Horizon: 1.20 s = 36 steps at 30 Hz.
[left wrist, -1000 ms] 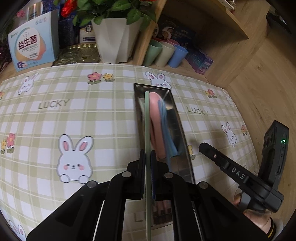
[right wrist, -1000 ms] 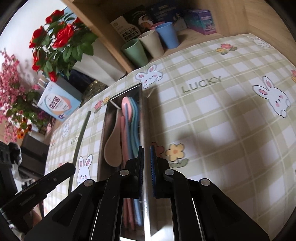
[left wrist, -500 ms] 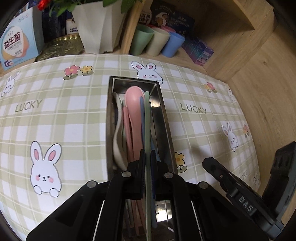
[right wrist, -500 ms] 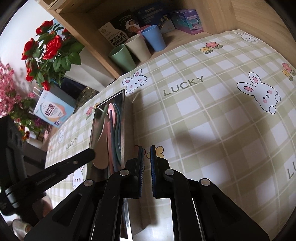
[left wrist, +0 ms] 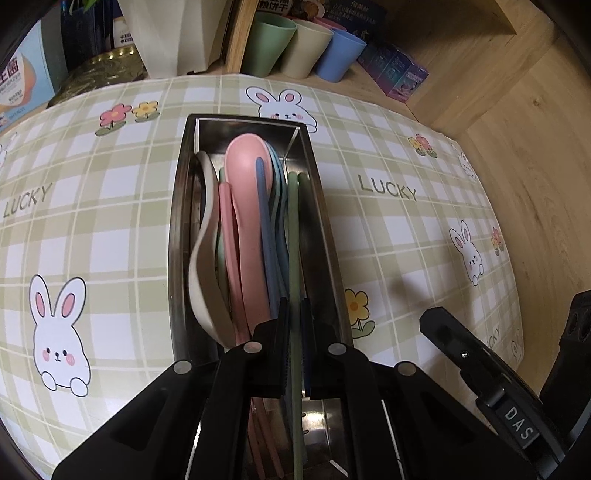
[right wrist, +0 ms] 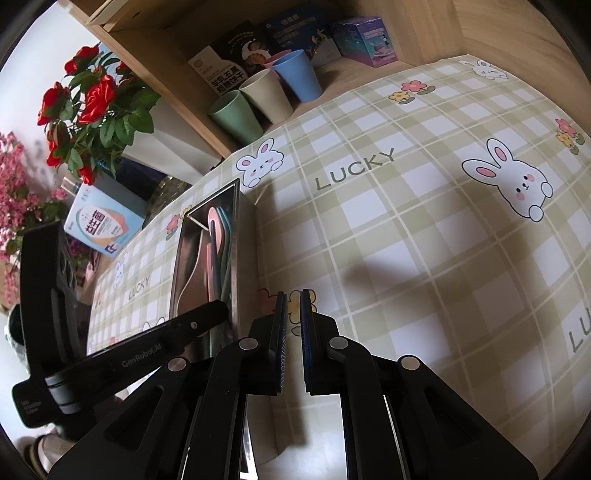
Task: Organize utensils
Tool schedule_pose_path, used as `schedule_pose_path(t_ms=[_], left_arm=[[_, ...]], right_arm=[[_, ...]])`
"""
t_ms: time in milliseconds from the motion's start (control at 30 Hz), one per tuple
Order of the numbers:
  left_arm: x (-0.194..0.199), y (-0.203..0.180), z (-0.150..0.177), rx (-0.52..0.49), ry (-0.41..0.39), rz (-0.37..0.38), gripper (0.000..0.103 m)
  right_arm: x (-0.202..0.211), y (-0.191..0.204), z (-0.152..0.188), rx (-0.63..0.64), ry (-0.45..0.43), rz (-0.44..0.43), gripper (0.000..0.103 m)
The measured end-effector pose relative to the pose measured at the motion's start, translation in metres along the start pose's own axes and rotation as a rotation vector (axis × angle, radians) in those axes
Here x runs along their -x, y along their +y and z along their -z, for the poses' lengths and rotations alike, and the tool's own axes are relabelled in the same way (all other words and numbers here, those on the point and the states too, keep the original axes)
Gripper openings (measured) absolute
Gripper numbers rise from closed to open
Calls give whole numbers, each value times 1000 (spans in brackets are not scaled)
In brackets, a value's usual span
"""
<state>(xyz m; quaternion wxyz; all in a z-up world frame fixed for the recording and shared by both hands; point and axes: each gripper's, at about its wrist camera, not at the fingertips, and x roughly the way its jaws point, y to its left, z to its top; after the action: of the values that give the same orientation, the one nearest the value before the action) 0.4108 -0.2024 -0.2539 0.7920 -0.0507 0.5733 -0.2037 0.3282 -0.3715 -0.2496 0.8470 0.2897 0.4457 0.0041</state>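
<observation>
A steel utensil tray point(left wrist: 178, 221) lies lengthwise on the checked bunny tablecloth. In it lie a pink spoon point(left wrist: 245, 192), a beige spoon point(left wrist: 203, 273), blue utensils point(left wrist: 266, 221) and pink chopsticks point(left wrist: 226, 236). My left gripper point(left wrist: 294, 314) is shut on a green chopstick point(left wrist: 293, 229), holding it low inside the tray along its right wall. My right gripper point(right wrist: 290, 306) is shut and empty, hovering over the cloth just right of the tray point(right wrist: 236, 258).
Green point(left wrist: 271, 40), beige point(left wrist: 308, 46) and blue point(left wrist: 341, 53) cups stand at the back under a wooden shelf. A white flower pot point(left wrist: 173, 33) and boxes point(left wrist: 22, 77) are back left. A wooden side wall point(left wrist: 517, 110) rises on the right.
My left gripper has moved forward and down over the tray, bringing the green chopstick down inside it along the right wall. My right gripper has drifted right, away from the tray.
</observation>
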Motion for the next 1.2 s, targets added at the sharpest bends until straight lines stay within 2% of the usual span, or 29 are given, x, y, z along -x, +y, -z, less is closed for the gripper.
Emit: schedule_pose_path(t_ms=[233,367,500,700,933,1200], left_arm=[[16,-1,3,-22,-21,26,10],[36,-4,5,-59,-64,21,24],[65,-7,10,-120,-132,-14,28],[107,1,20,-186,-223,-110,28],[154,29,30,-153,-284,-156,29],[220,59,48,-129,-397,-204,37]], right_arm=[[4,4,3,3,2,6,8],[10,9,3,16,-3,14,8],[20,18,4,48,-13,21,8],[34,41,6,114,-29,29,8],[52,69,13,200,-39,46,8],[83,100,20,303,-76,72,8]])
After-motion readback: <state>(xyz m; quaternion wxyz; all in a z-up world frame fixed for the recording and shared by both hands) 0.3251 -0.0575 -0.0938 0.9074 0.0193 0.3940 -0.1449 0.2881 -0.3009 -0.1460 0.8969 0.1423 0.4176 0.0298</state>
